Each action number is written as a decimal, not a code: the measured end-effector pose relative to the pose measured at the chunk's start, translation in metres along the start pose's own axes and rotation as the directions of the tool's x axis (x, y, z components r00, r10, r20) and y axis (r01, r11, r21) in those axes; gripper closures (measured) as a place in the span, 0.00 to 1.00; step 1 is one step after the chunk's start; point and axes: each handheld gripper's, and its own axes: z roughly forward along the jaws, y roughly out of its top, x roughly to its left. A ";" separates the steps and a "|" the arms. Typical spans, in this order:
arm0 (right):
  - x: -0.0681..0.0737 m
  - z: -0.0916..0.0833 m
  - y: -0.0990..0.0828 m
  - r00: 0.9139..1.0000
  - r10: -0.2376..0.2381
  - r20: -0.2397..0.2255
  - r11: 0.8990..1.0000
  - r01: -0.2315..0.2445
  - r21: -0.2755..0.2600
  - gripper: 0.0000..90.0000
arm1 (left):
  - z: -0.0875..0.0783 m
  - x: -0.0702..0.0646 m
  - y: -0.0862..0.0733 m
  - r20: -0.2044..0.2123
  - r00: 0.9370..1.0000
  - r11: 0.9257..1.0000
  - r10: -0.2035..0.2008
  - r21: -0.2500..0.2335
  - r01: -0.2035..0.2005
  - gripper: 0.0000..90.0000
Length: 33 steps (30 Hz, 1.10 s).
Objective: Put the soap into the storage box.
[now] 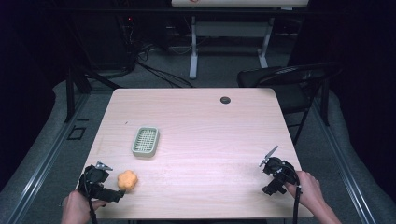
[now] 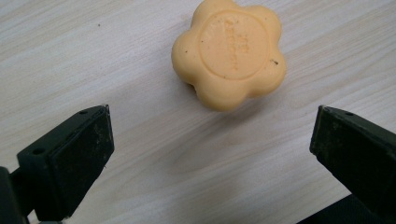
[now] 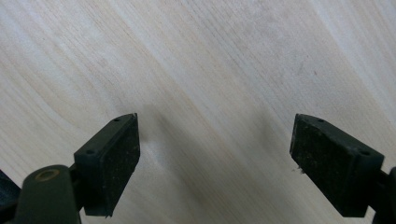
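A pale wood-grain surface is filling the middle of the high view, its corners rounded. A green slatted dish is lying left of the frame's centre, flat on the wood. Lower left in the frame, an orange flower-shaped soap is resting near the front edge, well apart from the dish. A small dark round fitting is sitting near the far edge, right of centre. In the left gripper view the soap is lying flat at top centre, a round stamped face showing upward.
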 end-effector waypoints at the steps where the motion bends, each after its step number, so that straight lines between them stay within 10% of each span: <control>1: 0.000 0.000 0.000 1.000 0.000 0.001 1.000 0.000 0.001 0.17 | 0.000 0.000 0.001 -0.001 1.000 1.000 0.006 0.001 -0.006 0.00; 33: 0.000 0.001 0.002 1.000 -0.005 0.000 1.000 0.005 0.010 0.18 | 0.026 -0.003 0.024 0.023 0.998 0.998 0.056 0.042 -0.057 0.00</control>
